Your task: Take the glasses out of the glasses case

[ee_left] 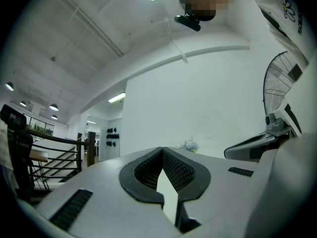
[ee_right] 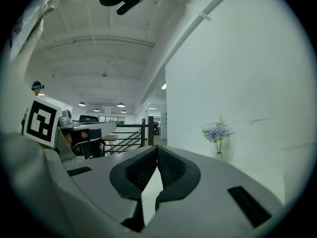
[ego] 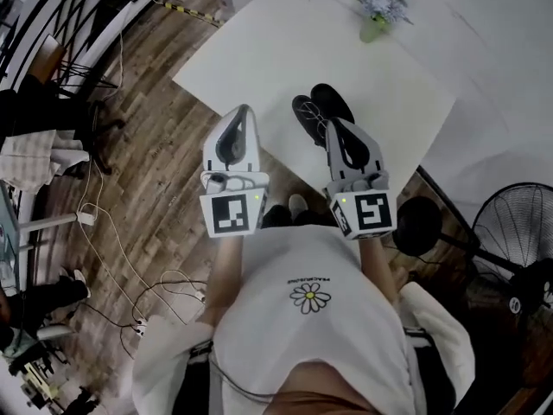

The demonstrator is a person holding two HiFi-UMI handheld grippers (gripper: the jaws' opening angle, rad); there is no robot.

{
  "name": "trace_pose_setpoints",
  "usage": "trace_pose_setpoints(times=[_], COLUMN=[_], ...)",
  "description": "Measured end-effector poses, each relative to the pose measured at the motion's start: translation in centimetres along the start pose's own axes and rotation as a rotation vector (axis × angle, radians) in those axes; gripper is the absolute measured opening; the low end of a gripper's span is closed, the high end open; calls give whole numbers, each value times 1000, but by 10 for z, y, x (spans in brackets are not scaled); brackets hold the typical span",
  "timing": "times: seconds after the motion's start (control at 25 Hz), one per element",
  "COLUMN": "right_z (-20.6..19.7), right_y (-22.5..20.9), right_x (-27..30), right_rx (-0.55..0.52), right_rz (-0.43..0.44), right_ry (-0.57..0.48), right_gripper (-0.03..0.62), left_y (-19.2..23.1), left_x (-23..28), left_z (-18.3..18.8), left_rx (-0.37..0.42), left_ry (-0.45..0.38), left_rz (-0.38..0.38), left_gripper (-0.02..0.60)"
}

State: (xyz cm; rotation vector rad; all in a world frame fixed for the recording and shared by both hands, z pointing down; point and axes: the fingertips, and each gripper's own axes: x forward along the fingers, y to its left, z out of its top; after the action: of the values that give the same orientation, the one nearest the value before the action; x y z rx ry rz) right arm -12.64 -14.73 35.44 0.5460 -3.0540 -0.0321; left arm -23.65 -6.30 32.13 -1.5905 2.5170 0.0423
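A black glasses case [ego: 321,109] lies open near the front edge of the white table [ego: 259,50]. Its two oval halves sit side by side, and I cannot make out what is inside. My left gripper [ego: 245,111] hangs over the table's near edge, left of the case, with its jaws shut on nothing [ee_left: 162,149]. My right gripper [ego: 333,124] is just in front of the case, its tip over the case's near rim. Its jaws [ee_right: 157,147] meet at the tips and hold nothing. Neither gripper view shows the case.
A small vase of pale flowers [ego: 378,7] stands at the table's far side, also seen in the right gripper view [ee_right: 218,132]. A black standing fan [ego: 518,227] is at the right. Cables [ego: 130,266] run over the wooden floor, with a black stair railing [ego: 69,15] at far left.
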Motion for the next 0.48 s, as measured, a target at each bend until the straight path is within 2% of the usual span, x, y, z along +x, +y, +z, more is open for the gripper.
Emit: trace_pose_setpoints(times=[0.2,0.48], right_z=[4,-5], right_y=[-22,-59], right_x=[14,3], right_rx=[-11,9], right_rz=[-77,-286], right_ry=[-16,13], right_gripper=[9,9], left_y=[-11,-48], left_x=[36,84], left_z=[-5,-22], left_rx=[-24,-57], left_ry=[-9,4], left_rz=[-77,-295], left_gripper=[15,15])
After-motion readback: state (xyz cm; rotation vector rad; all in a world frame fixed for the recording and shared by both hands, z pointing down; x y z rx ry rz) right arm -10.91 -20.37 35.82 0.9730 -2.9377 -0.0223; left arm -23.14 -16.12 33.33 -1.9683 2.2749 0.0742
